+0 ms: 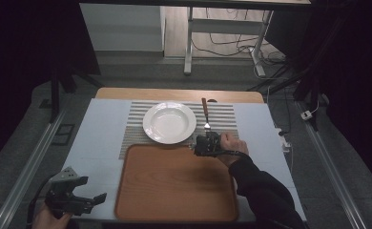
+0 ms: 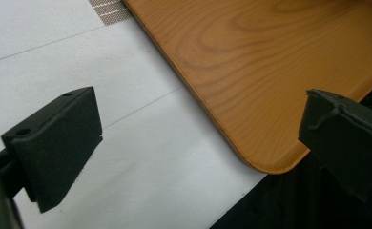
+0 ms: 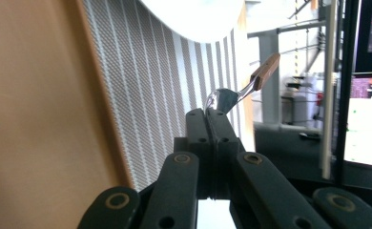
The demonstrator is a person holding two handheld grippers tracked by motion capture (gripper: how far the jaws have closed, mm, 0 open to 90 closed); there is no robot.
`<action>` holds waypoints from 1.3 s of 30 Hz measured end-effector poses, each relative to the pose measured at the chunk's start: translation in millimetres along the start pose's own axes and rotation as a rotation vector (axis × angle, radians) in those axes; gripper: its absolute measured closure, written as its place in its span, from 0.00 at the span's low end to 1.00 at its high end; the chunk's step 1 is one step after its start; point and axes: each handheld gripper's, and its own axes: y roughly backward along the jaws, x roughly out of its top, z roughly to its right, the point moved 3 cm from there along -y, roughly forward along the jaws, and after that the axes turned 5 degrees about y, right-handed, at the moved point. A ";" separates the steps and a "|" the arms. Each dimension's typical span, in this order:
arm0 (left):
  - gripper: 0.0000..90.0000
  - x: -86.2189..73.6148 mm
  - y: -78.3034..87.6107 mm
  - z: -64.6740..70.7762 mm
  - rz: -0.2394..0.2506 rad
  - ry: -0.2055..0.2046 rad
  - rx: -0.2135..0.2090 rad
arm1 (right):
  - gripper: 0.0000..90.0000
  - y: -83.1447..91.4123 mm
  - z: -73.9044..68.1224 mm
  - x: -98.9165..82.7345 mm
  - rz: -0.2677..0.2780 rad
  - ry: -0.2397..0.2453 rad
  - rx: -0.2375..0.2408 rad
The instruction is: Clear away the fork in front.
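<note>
Where paper covers it, table shows wood.

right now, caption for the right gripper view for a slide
Right gripper jaws shut on a wooden-handled fork beside the white plate on a striped placemat.

- The left gripper is black, with a grey three-cornered plate on top and a dark cable trailing from it.
- In the left gripper view its two jaws are thick matte-black blocks; the left-hand pad has two small round holes in its top edge.
- The right gripper is a compact black body.
- In the right gripper view its black linkage arms carry round ringed screws at the pivots, with smaller holes near the jaw blocks.
- The person's right arm wears a long dark sleeve.
- A dark band or cable crosses the right wrist.
</note>
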 end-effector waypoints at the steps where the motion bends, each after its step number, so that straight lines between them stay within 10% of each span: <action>1: 0.01 0.0 0.2 0.1 0.001 0.000 0.000 | 1.00 4.4 0.3 -0.3 0.010 -0.016 0.010; 12: 0.00 0.1 1.2 1.2 0.012 -0.008 0.000 | 1.00 49.6 7.6 -8.2 0.203 -0.212 0.093; 29: 0.00 4.4 -1.7 8.7 0.021 -0.060 -0.070 | 1.00 86.6 18.3 -35.7 0.566 -0.648 0.447; 39: 0.00 15.0 -7.6 13.3 0.040 -0.094 -0.171 | 1.00 100.1 11.2 -45.4 0.687 -0.746 0.636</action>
